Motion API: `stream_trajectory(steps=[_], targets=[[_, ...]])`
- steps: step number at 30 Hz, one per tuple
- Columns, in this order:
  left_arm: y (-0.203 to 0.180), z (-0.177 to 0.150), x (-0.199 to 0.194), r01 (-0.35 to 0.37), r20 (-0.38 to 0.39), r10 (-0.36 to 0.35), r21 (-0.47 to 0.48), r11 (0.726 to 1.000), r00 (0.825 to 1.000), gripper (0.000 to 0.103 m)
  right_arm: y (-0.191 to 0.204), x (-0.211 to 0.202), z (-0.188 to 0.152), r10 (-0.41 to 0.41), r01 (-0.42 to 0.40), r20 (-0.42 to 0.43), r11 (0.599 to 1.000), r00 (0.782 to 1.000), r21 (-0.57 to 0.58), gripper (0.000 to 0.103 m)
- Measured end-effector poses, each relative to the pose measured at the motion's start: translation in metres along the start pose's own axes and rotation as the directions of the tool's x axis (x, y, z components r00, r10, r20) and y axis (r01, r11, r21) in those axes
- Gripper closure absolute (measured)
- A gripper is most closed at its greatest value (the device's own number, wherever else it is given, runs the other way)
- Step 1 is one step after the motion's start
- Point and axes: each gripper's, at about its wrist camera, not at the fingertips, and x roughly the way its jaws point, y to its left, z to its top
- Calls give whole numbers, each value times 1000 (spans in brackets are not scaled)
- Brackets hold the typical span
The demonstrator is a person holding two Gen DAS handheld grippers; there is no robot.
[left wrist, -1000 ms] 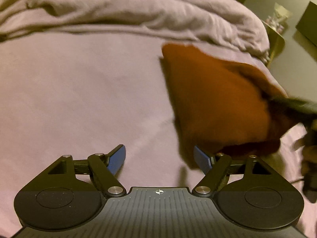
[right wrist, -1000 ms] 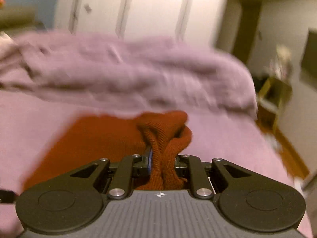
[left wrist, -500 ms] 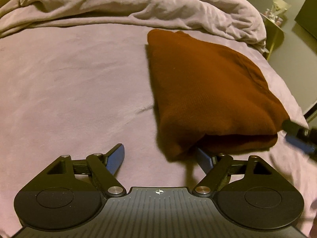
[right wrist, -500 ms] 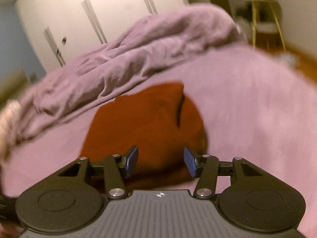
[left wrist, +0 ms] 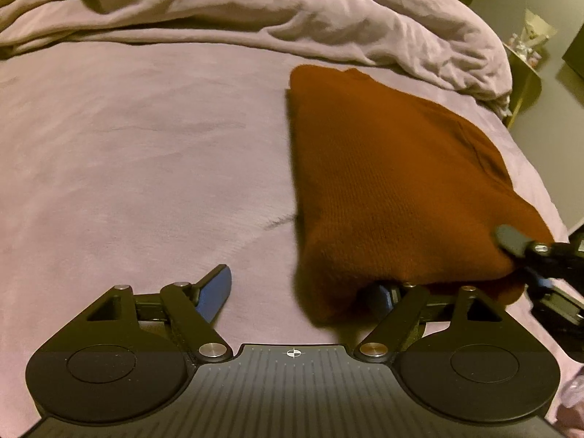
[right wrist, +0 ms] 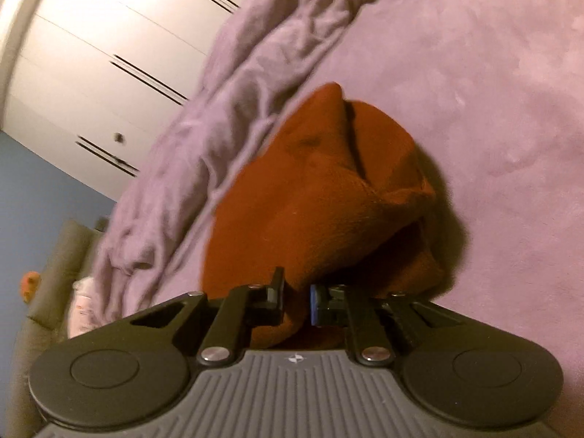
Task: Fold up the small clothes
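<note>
A rust-brown knit garment (left wrist: pixel 394 182) lies folded on the purple bed sheet (left wrist: pixel 127 168). My left gripper (left wrist: pixel 303 292) is open at the garment's near corner; its right finger is tucked under the fabric edge and its left finger lies on the bare sheet. My right gripper (right wrist: pixel 296 304) is rolled sideways and shut on the garment's (right wrist: pixel 310 197) near edge. It also shows in the left wrist view (left wrist: pixel 525 255), at the garment's right near corner.
A crumpled purple duvet (left wrist: pixel 273 11) is bunched along the far side of the bed. A yellow side table (left wrist: pixel 522 73) with small items stands past the bed's far right corner. White wardrobe doors (right wrist: pixel 109 47) stand behind the bed.
The garment came down flat on the sheet. My right gripper let go, opened, rolled sideways and has shut again on the garment's near edge. My left gripper stayed open and barely moved.
</note>
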Motion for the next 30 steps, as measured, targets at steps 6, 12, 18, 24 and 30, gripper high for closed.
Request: stream_trajectory(steps=[6,12,18,24,30], targets=[[8,-2,-7,12,-26,-12,27,1000,1000,19,-15,4,-3,-147,143,-30,983,989,-112,95],[19,9,-60,-77,125,72,35,996,990,18,12,-40,0,-232,236,51,916,971,-326,52],[1,47,-32,-5,84,5,1,1000,996,17,64,-29,4,-201,243,137,819,970,-520,53],[-7,36,-1,-57,35,56,36,998,998,16,90,31,-12,-256,228,77,637,964,-736,75],[-11,28,10,-71,29,69,84,994,997,14,67,60,-26,-345,257,84,494,935,-831,81]])
